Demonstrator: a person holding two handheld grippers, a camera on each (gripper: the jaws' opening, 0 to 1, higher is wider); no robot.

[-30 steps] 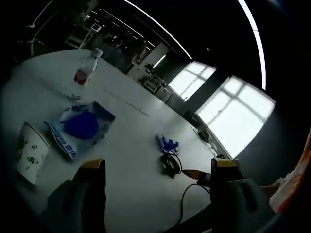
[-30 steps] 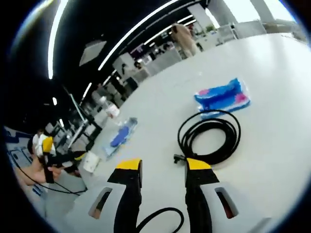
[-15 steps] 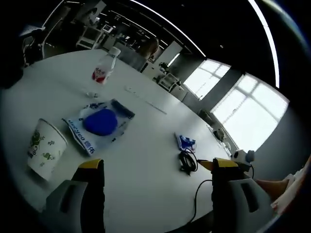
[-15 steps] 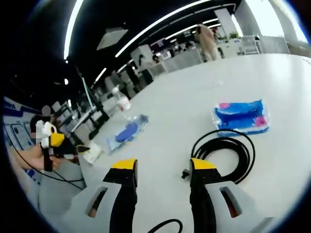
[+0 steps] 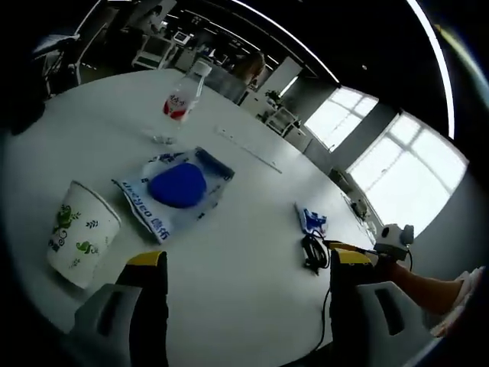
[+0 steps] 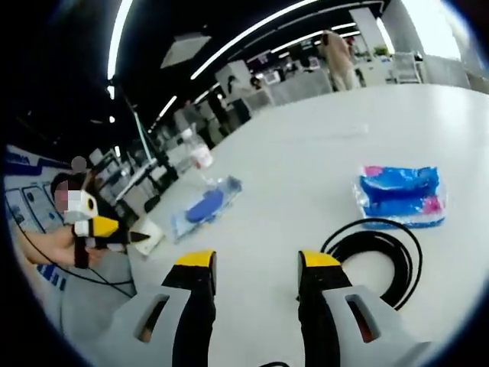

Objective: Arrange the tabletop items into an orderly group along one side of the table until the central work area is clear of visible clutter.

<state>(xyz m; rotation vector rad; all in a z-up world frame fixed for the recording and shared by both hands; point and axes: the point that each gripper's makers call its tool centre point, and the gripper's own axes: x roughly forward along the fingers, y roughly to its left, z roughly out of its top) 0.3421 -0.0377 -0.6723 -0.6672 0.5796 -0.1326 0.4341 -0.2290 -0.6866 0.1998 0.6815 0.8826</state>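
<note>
Left gripper (image 5: 243,264) and right gripper (image 6: 254,261): jaws wide apart, holding nothing (both above the white table (image 5: 252,229)). Paper cup (image 5: 79,243) beside blue packet (image 5: 177,191); coiled black cable (image 6: 378,256) touches blue pack (image 6: 401,195).

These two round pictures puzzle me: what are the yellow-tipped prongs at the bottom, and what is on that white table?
No robot here: a person holds a hand-held gripper in each hand, and each carries a fisheye camera looking out along its two prongs. The left gripper view shows the left gripper; the right gripper view shows the right gripper. Both are open and hold nothing. On the table lie a paper cup, a plastic bag with something blue inside, a water bottle, a coiled black cable and a blue packet beside it. At the left edge of the right view, the other gripper shows in the person's hand.
</note>
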